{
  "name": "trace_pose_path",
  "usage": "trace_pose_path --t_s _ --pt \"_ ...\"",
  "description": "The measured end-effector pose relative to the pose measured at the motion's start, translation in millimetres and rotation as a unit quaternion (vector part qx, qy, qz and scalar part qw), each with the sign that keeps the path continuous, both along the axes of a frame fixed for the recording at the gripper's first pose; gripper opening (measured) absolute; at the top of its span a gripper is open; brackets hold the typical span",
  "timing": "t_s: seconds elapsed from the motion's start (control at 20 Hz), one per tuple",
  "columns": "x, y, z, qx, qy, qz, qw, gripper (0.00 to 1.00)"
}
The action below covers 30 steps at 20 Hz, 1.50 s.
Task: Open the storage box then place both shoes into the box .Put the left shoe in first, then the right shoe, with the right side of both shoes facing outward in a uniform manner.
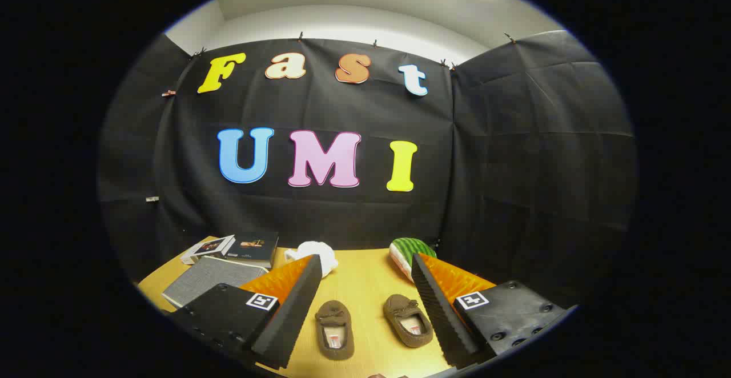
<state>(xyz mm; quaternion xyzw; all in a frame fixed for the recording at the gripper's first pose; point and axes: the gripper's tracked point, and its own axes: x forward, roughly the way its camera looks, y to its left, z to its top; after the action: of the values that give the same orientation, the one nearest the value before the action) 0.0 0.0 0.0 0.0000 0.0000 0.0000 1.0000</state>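
Hovering above a wooden table [365, 278], the gripper [362, 264] has its fingers spread wide apart, holding nothing. Between the fingers lie two brown moccasin slippers, side by side and apart from each other: the left slipper [334, 329] and the right slipper [407, 320], toes pointing away. Far left on the table sits a grey fabric storage box [208, 278], lid closed, with two books [234, 248] beyond it. A white cloth [317, 250] and a watermelon-patterned plush [410, 252] lie at the far edge.
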Motion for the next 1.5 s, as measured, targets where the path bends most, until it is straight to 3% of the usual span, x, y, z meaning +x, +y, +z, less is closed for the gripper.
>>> trace_pose_path --t_s 0.8,1.25,1.5 --pt "30 29 -21 0.024 0.039 0.042 0.998 0.97" --pt "43 56 -30 0.027 0.059 0.093 0.994 0.97" --pt "60 77 -40 0.036 0.099 0.147 0.983 0.97"
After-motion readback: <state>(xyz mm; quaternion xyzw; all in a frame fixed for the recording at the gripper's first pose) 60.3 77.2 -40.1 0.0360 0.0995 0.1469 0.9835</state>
